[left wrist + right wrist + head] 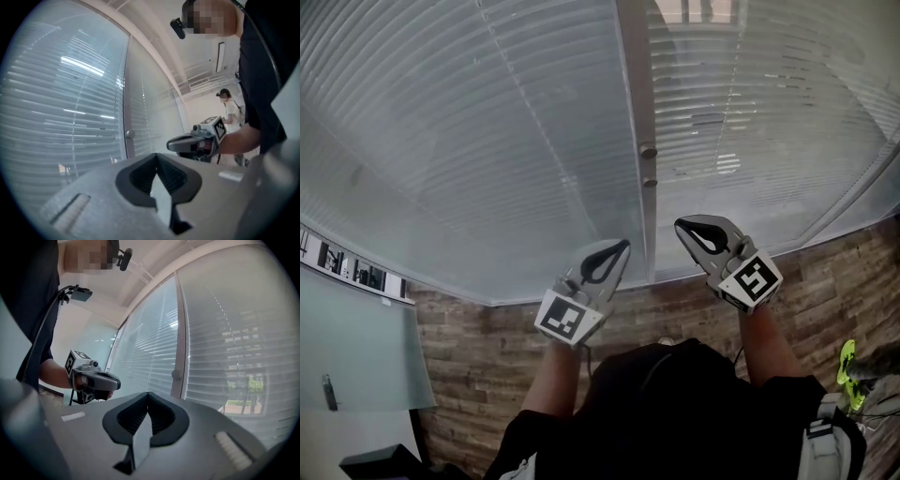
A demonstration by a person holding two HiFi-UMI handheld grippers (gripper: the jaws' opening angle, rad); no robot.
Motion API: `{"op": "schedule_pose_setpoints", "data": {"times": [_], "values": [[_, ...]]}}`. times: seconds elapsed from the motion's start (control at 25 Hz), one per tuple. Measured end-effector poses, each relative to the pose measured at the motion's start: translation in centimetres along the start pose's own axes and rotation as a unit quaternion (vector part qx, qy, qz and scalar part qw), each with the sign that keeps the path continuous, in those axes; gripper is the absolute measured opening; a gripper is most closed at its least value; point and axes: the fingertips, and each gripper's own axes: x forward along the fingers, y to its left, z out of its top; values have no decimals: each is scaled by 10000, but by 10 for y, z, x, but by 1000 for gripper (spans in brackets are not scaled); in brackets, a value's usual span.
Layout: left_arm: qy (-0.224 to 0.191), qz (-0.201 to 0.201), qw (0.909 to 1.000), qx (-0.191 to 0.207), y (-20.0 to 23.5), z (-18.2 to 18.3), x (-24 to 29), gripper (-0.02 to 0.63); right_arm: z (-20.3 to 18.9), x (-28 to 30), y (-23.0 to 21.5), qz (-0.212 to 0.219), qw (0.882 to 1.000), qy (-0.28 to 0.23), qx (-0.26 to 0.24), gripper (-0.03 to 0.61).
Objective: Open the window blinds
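**Reach toward the blinds, nothing grasped yet**

Seen from the head view: left gripper (622, 246) and right gripper (682, 225), held level and side by side, near but clear of the white horizontal-slat window blinds (487, 141). Both clenched on nothing, pads pressed flat together, as confirmed in each gripper view.

Blinds hung across two panes, one on either side of a grey vertical frame post (636, 94). Slats tilted shut, with only a faint glimpse of outdoors through the right pane. On the post, two small round metal knobs (648, 150), one above the other, just past the gripper tips and between them. No cord or wand to be made out.

Judged as the approach step, before any contact. Likely control: one of the knobs, though not certain from these views.

Next move, on that reading:
- release one gripper wide enough for the knob
- centre it squarely round the knob
- clench firmly, then turn or slide

Small, smooth and round, hence apt to slip from an off-centre grip.
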Motion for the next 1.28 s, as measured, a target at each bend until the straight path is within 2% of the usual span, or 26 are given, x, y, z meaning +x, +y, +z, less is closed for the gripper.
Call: {"op": "schedule_pose_setpoints", "data": {"times": [0.28, 0.8, 1.08, 1.12, 1.28], "values": [[23, -96, 10000, -9, 2, -5, 15, 4, 3, 4, -14, -54, 9997, -150, -191, 5], [-37, -834, 9965, -95, 14, -8, 16, 4, -6, 15, -19, -803, 9954, 496, -156, 5], [-42, -1197, 9926, -192, 19, -15, 7, 5, 1, 27, -17, -1129, 9907, 671, -363, 8], [-50, -1263, 9918, -194, 18, -16, 8, 5, 1, 28, -17, -1179, 9898, 702, -391, 34], [-216, -1430, 9891, -280, 17, -15, 8, 4, 6, 32, -17, -1334, 9864, 831, -481, 41]]}}
